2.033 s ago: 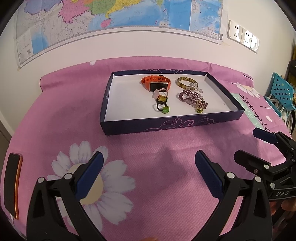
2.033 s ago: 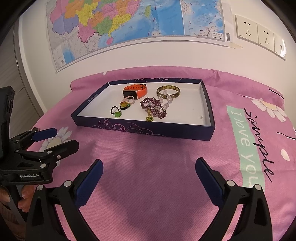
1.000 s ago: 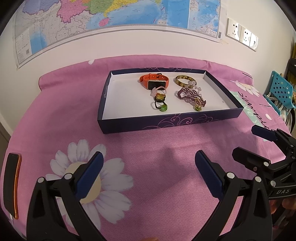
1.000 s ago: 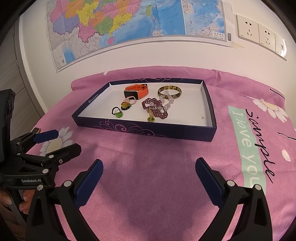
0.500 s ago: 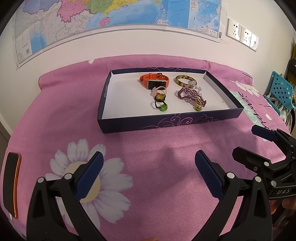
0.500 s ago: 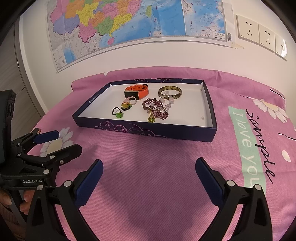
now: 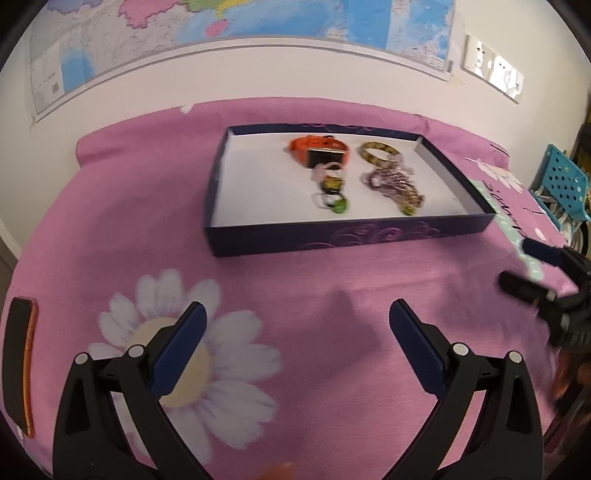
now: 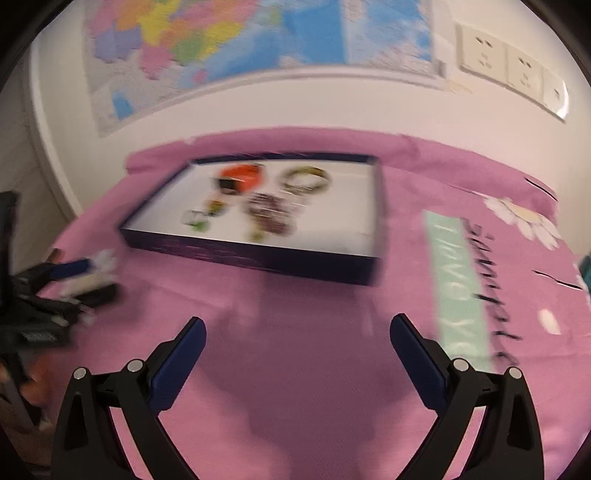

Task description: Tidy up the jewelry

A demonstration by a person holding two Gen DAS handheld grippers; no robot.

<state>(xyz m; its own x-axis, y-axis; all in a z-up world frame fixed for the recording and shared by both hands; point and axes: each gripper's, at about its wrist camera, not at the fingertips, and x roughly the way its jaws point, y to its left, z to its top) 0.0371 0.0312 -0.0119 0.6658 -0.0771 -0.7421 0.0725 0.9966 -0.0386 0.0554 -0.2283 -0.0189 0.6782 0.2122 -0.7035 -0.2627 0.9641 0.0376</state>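
A dark blue tray (image 7: 332,238) with a white floor sits on the pink cloth. In it lie an orange watch (image 7: 317,147), a yellow-brown bangle (image 7: 378,151), a purple bead bracelet (image 7: 391,182) and small rings with green stones (image 7: 334,201). The tray also shows, blurred, in the right wrist view (image 8: 258,258). My left gripper (image 7: 297,321) is open and empty, well short of the tray. My right gripper (image 8: 297,338) is open and empty, also short of the tray, and shows at the right edge of the left wrist view (image 7: 532,273).
A black and orange phone-like slab (image 7: 18,365) lies at the cloth's left edge. A blue perforated basket (image 7: 561,188) stands off the right side. A wall with a map (image 7: 221,33) and sockets (image 7: 495,74) is behind the table.
Both views are now blurred by motion. The tray sits smaller and farther in the right wrist view, and the right gripper has shifted toward the right edge in the left view. Both grippers stay open.
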